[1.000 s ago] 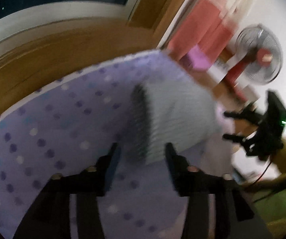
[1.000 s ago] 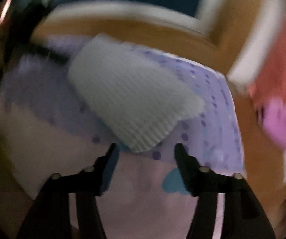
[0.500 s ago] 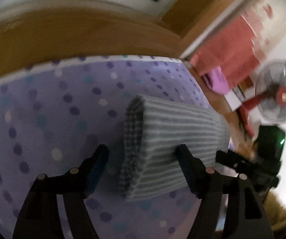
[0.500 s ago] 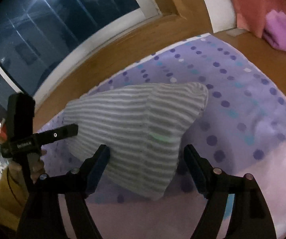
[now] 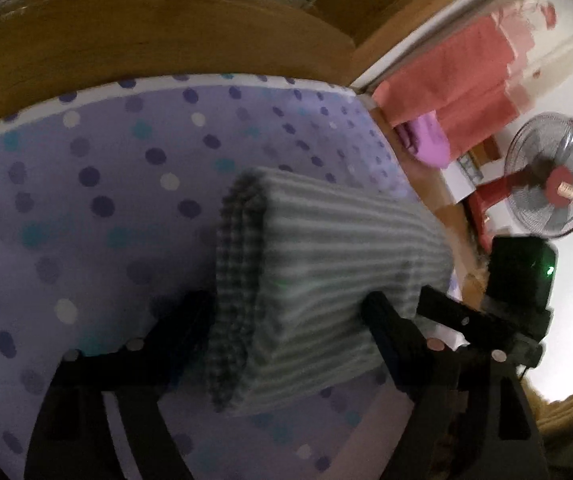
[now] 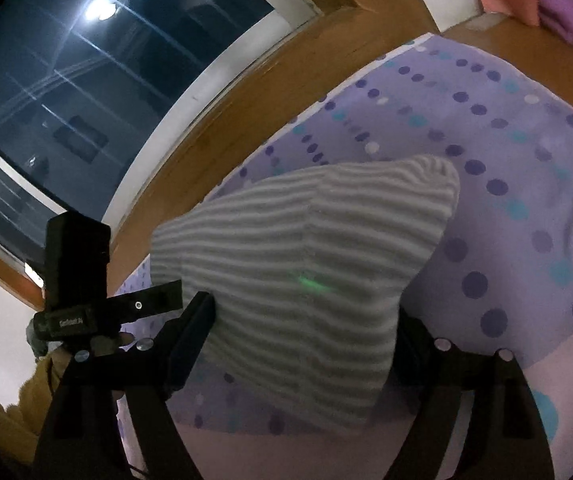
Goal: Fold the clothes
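Striped garment (image 5: 326, 280) folded on dotted sheet (image 5: 86, 184), both tongs (image 5: 286, 320) (image 6: 306, 320) spread wide

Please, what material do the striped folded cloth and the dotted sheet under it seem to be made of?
The striped garment: probably a soft knit, maybe cotton; fine grey and white stripes, thick rounded folds, matte surface. The dotted sheet: seemingly a thin woven fabric with printed purple, teal and white dots; it lies smooth and flat, without shine. The exact fibre cannot be told from the pictures.
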`<state>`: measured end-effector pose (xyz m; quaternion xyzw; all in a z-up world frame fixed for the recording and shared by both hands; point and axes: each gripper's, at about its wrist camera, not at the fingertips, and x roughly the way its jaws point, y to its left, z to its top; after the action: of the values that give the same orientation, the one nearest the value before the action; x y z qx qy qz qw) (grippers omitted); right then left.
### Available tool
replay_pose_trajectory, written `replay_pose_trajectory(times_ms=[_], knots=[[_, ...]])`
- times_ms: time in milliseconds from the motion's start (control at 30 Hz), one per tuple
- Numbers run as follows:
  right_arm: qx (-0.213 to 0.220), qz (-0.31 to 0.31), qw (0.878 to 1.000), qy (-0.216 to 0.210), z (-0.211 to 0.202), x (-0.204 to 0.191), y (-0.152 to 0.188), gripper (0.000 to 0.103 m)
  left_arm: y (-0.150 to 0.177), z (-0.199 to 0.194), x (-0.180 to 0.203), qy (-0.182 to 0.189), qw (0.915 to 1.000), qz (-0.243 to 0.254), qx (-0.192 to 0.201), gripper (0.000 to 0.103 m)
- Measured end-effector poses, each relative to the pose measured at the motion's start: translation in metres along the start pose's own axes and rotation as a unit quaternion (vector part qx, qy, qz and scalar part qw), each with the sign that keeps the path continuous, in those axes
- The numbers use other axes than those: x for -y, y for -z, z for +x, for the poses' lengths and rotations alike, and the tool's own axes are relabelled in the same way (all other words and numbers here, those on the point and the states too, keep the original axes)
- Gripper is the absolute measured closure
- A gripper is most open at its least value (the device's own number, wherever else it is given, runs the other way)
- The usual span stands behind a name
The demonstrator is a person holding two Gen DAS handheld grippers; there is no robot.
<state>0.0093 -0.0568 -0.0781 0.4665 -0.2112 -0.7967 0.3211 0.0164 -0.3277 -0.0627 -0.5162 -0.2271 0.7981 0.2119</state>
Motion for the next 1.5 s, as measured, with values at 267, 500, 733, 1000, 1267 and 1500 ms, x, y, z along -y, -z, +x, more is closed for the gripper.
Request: replay_pose_trajectory(times_ms=[267,500,733,1000,1267,1500], knots=[[0.005,0.018,0.999,-0.046,0.005,0.009,0.001,0.043,0.005,-0.001,0.004,0.021,0.9992,-0.032,0.008,0.043],[0.000,0.002,0.999,-0.045,-0.004,-0.002,0.002,0.044,0.011,-0.016,0.031,-0.030,0.9985,-0.007,0.045,0.045],[-0.025,-0.038,0.997,-0.070,-0.009,-0.022,0.003,0.044,0.031,-0.044,0.036,-0.050,0.9960,-0.029,0.069,0.045],[-0.069,-0.077,0.988,-0.114,0.004,-0.066,0.025,0.044,0.080,-0.099,0.028,-0.099,0.9874,-0.060,0.108,0.045],[-0.094,-0.143,0.975,-0.143,0.013,-0.145,0.072,0.044,0.159,-0.178,0.004,-0.126,0.9733,-0.101,0.163,0.045],[-0.114,-0.171,0.965,-0.163,0.024,-0.231,0.146,0.044,0.243,-0.256,-0.022,-0.146,0.9619,-0.126,0.194,0.045]])
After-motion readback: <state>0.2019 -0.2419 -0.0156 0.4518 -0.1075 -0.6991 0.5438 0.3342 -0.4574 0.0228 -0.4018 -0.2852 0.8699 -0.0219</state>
